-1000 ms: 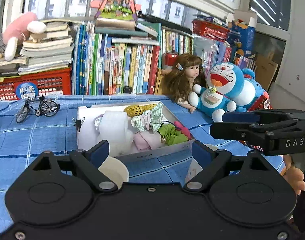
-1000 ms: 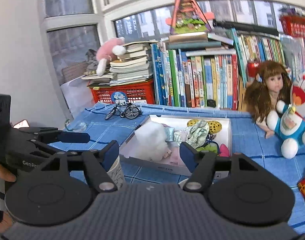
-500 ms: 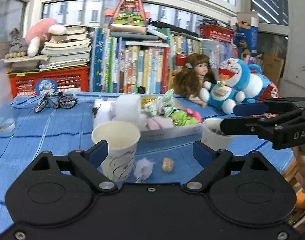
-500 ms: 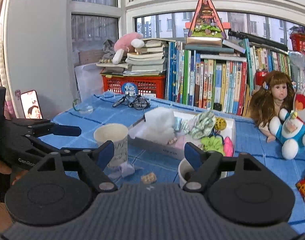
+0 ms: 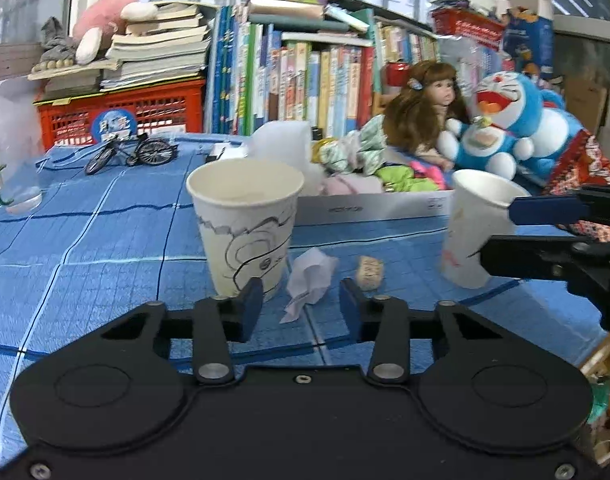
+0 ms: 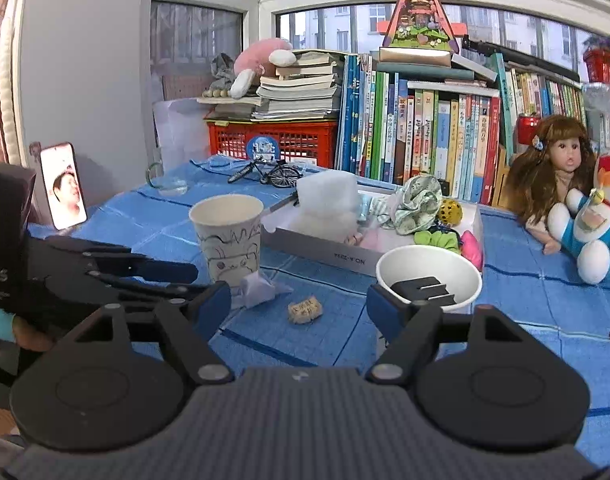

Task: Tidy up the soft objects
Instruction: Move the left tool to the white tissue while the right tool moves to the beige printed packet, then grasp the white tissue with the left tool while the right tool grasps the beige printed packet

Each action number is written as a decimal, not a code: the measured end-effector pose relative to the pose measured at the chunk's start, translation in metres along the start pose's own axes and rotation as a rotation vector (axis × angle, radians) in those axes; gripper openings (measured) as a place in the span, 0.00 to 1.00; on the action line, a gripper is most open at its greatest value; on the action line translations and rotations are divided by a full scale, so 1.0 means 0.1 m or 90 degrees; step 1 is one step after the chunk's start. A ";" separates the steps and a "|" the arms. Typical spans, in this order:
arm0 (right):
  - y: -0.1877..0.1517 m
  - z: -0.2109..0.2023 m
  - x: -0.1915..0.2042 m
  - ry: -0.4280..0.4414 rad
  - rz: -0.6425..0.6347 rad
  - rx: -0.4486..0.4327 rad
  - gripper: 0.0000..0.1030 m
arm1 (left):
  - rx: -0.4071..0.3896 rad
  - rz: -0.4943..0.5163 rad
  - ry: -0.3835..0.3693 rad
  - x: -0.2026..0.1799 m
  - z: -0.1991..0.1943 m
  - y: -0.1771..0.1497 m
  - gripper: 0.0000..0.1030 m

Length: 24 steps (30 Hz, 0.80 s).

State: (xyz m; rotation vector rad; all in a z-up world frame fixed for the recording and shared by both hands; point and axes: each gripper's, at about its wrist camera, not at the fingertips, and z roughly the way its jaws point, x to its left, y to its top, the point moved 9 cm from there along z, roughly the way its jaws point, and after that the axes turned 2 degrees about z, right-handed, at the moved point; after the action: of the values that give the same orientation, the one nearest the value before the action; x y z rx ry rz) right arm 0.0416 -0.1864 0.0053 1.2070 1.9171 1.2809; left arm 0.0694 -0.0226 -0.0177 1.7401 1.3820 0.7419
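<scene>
A crumpled white tissue (image 5: 309,278) lies on the blue cloth beside a drawn-on paper cup (image 5: 245,228). My left gripper (image 5: 301,306) hovers low just before it. Its jaws are closing, with the tissue's lower end between them and gaps still showing at both pads. A small tan piece (image 5: 369,273) lies to the tissue's right, then a second paper cup (image 5: 467,236). My right gripper (image 6: 297,306) holds nothing. Its jaws are closing a little, and the tan piece (image 6: 305,311) lies just beyond them. The white box (image 6: 325,252) behind holds foam and scrunchies.
A doll (image 5: 421,116) and a blue plush (image 5: 505,124) sit at the back right. Books and a red crate (image 5: 121,116) line the back. A toy bicycle (image 5: 131,154) and a glass (image 5: 21,188) stand on the left, and a phone (image 6: 63,186) leans on the wall.
Both grippers have sunk toward the table, so the cups, the tissue and the tan piece now show close in front. The left jaws have narrowed markedly.
</scene>
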 end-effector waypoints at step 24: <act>-0.30 0.54 0.14 -0.067 -0.067 0.051 0.70 | 0.062 -0.021 0.011 0.23 0.07 -0.28 0.05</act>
State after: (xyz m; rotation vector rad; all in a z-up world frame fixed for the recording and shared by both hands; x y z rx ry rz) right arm 0.0668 -0.1551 -0.0432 1.1721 1.9442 1.0738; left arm 0.0664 0.0014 -0.0460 1.7855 1.4762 0.6830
